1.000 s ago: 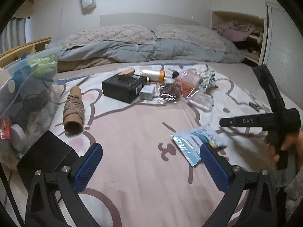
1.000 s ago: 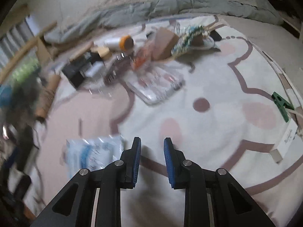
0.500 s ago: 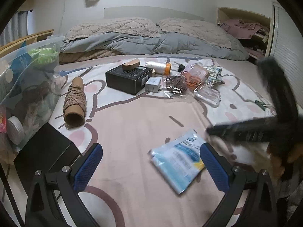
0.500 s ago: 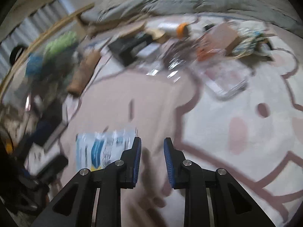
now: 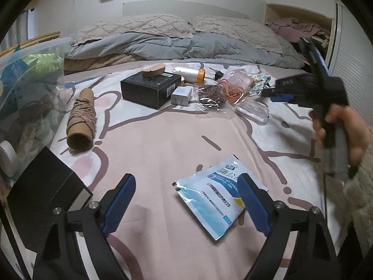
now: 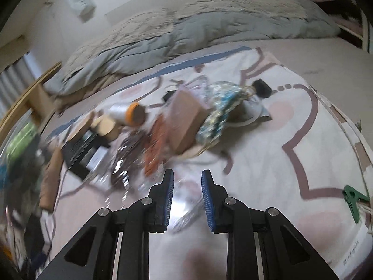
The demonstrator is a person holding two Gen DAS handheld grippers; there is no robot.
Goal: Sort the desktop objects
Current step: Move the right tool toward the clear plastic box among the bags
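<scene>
Pink-and-white cartoon bedding [image 5: 163, 140] spreads under me, grey duvet [image 5: 163, 46] and pillows bunched at the far end. My left gripper [image 5: 186, 200] hovers low over the sheet, its blue pads set wide though they have just been closing — the blue-and-white sachet [image 5: 216, 193] lies flat on the bedding between them, its right edge behind the right pad, nothing pressed yet. Beyond it sit a twine-wrapped cardboard tube [image 5: 81, 119], a black box [image 5: 151, 88] with a white charger [image 5: 181, 95] beside it, and crinkled bags of rubber bands [image 5: 228, 91]. A clear storage bin [image 5: 28, 88] stands at the left. My right gripper [image 6: 187, 198], held by my hand [image 5: 342, 130], is nearly closed and empty — blurred above the clutter.
</scene>
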